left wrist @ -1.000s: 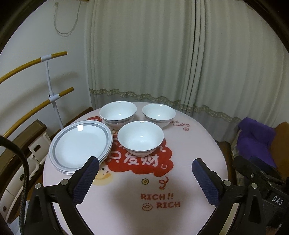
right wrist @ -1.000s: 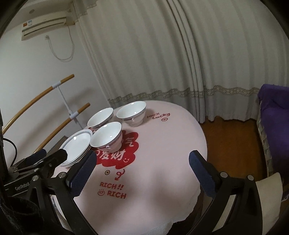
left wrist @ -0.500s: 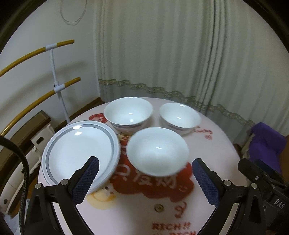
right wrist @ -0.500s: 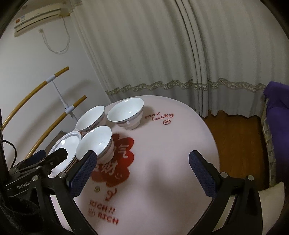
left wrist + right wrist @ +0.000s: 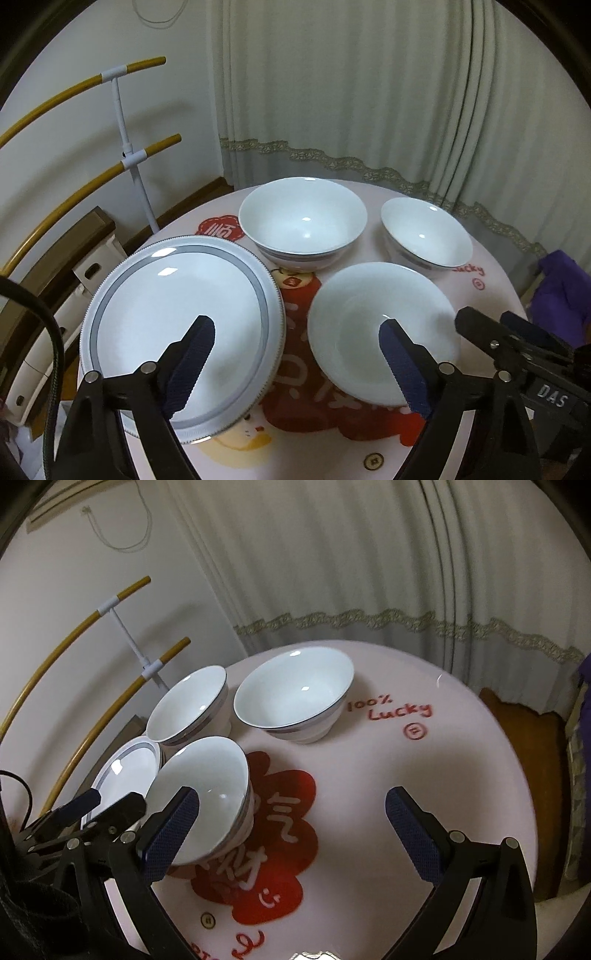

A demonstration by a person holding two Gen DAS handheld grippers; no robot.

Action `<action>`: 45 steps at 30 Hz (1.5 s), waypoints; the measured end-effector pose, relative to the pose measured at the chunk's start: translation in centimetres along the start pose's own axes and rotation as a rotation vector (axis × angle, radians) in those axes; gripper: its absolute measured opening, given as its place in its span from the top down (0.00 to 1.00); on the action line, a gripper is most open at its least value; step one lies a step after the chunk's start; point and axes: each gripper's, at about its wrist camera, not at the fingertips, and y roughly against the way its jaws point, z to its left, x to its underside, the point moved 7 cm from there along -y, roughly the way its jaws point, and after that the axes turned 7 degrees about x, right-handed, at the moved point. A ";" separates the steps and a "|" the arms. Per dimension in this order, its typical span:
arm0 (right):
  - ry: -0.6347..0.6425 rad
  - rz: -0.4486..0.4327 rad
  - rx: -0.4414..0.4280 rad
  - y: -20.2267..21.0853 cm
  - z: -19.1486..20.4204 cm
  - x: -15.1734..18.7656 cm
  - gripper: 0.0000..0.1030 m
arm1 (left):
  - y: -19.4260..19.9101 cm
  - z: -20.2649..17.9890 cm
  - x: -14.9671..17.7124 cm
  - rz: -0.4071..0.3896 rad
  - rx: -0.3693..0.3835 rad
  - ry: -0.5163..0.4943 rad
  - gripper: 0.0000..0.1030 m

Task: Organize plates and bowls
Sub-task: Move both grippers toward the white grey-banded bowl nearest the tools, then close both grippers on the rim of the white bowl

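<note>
Little is judged done: three white porcelain bowls are set apart unstacked beside the stacked grey-rimmed plates on the pink round table. The left gripper is closing, nothing gripped; the right gripper is spread wide, empty.

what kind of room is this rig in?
Most likely a home dining corner. A round table under a pink printed cloth carries white bowls and stacked plates; floor-length curtains hang behind it, and a wall-mounted air conditioner shows at the top left of the right wrist view.
</note>
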 end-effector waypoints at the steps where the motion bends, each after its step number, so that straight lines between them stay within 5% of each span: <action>1: 0.000 0.015 -0.003 -0.6 0.1 0.1 0.04 | -0.5 0.1 -0.2 0.008 0.002 0.005 0.16; 5: 0.012 0.052 -0.018 -1.9 0.9 0.3 0.15 | -1.5 0.2 -0.4 0.019 0.011 -0.003 0.16; 9: 0.022 0.084 -0.031 -2.7 1.2 0.8 0.42 | -2.0 0.0 -0.2 0.030 0.013 -0.019 0.16; 19: -0.005 0.105 -0.071 -2.8 0.2 1.2 0.54 | -3.8 -1.2 0.5 0.071 0.022 -0.068 0.16; 31: -0.023 0.112 -0.095 -3.5 -0.1 1.3 0.54 | -4.1 -1.7 0.9 0.080 0.061 -0.081 0.86; 37: -0.010 0.128 -0.112 -3.6 0.5 1.6 0.58 | -3.5 -2.1 1.0 0.064 0.097 -0.091 0.90; 41: -0.006 0.122 -0.151 -3.2 1.4 1.9 0.89 | -2.8 -2.6 1.0 0.048 0.111 -0.110 0.91; 45: 0.003 0.114 -0.140 -2.8 1.5 2.4 0.89 | -2.4 -2.1 1.2 0.055 0.134 -0.093 0.91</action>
